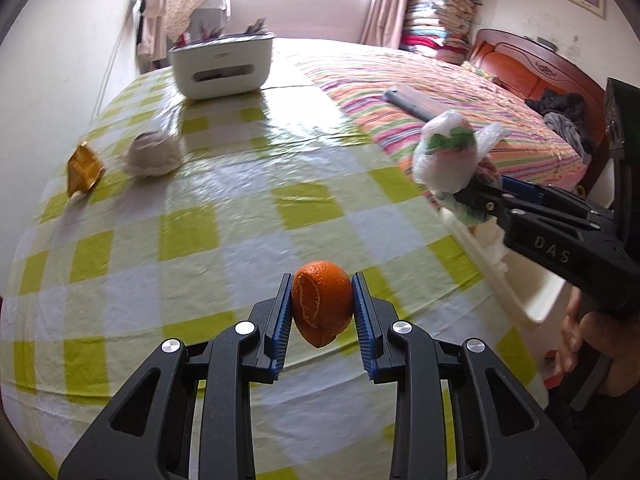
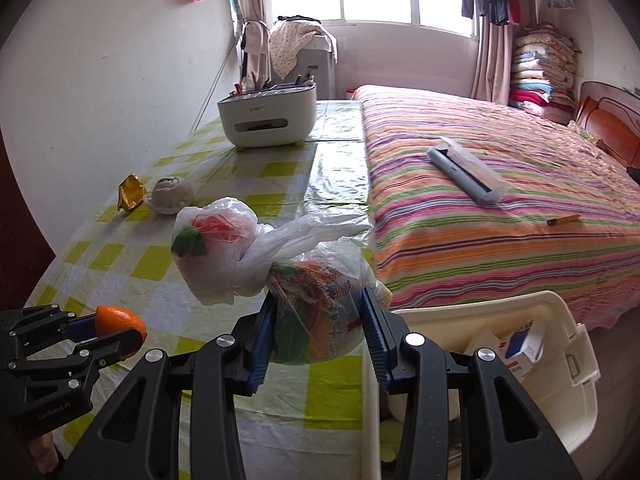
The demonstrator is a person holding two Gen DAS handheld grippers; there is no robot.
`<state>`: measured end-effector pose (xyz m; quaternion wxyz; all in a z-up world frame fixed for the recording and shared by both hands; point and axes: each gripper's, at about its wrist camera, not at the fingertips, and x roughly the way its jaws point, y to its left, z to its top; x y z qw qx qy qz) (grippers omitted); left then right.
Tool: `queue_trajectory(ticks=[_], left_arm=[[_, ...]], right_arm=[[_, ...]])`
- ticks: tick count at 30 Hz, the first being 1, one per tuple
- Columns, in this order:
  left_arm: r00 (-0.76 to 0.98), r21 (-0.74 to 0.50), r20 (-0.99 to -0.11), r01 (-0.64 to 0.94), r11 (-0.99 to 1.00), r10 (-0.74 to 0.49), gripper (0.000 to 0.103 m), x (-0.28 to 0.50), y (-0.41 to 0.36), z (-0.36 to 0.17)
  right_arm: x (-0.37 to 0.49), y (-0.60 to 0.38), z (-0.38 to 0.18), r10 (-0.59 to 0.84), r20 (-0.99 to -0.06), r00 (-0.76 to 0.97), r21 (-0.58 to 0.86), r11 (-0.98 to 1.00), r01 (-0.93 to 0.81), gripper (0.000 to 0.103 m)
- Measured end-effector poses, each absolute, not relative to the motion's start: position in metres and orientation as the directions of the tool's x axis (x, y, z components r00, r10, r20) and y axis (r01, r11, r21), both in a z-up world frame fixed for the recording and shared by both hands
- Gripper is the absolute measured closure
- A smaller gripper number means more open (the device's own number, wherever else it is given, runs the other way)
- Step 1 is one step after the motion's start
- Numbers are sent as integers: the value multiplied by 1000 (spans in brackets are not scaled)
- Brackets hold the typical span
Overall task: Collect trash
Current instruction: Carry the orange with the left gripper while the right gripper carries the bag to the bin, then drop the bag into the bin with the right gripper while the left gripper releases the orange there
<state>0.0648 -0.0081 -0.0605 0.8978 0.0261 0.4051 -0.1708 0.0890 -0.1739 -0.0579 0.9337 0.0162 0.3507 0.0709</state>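
Observation:
My left gripper (image 1: 322, 306) is shut on an orange peel (image 1: 321, 302), held above the green-and-white checked tablecloth (image 1: 192, 208); the same peel (image 2: 120, 322) and gripper (image 2: 120, 334) show at the lower left of the right wrist view. My right gripper (image 2: 318, 330) is shut on a knotted plastic bag of rubbish (image 2: 312, 300), lifted over the table's right edge; that bag (image 1: 448, 156) and gripper (image 1: 472, 196) appear at the right of the left wrist view. A white bin (image 2: 560, 364) holding cartons stands just right of the bag. A crumpled gold wrapper (image 1: 83, 168) and a grey-white wad (image 1: 152, 154) lie on the table's left side.
A white organiser box (image 1: 224, 64) stands at the table's far end. A bed with a striped cover (image 2: 500, 220) adjoins the table on the right, with a long grey device (image 2: 466, 176) and a pen (image 2: 564, 221) on it. A hand (image 1: 576, 344) holds the right gripper.

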Motion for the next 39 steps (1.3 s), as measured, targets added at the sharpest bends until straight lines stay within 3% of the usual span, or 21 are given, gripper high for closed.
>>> queue_trajectory(ticks=[14, 39], left_arm=[[599, -93, -703, 457, 884, -383, 75, 55, -82, -40], [540, -77, -727, 549, 832, -424, 75, 58, -149, -48]], right_arm=[[74, -228, -51, 63, -639, 767, 107, 994, 8, 63], [51, -307, -58, -27, -655, 755, 167, 970, 179, 57]])
